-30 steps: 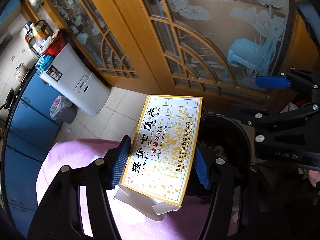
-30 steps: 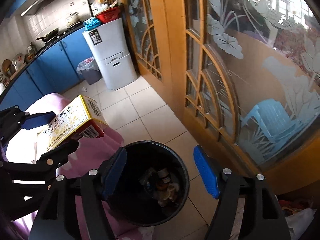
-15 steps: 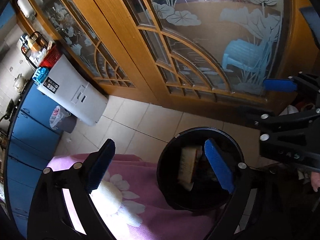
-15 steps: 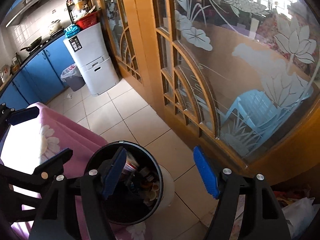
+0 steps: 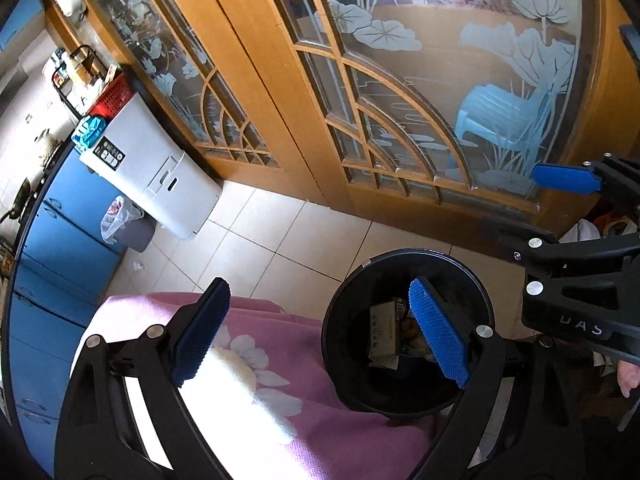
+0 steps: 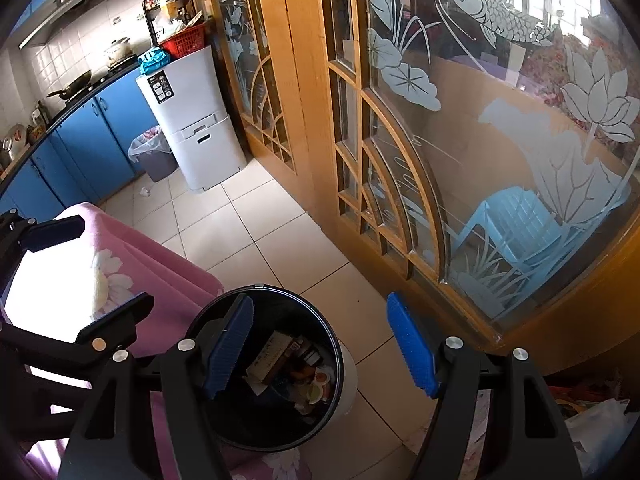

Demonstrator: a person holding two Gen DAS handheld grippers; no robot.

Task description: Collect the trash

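A black round trash bin (image 5: 348, 384) stands on the tiled floor beside the pink-covered table; it also shows in the right wrist view (image 6: 224, 424). The yellow medicine box (image 5: 382, 332) lies inside it among other trash, also seen in the right wrist view (image 6: 272, 356). My left gripper (image 5: 316, 336) is open and empty, held above the table edge and the bin. My right gripper (image 6: 320, 348) is open and empty above the bin; it shows at the right of the left wrist view (image 5: 560, 216).
A pink floral tablecloth (image 5: 256, 408) covers the table left of the bin. Wooden doors with etched glass (image 5: 400, 92) stand close behind. A white appliance (image 6: 192, 120), a small bagged bin (image 6: 154, 156) and blue cabinets (image 6: 80, 136) line the far kitchen wall.
My left gripper held the yellow box above the bin a second ago, then opened. The box dropped into the bin. Both views have tilted up and back a little.
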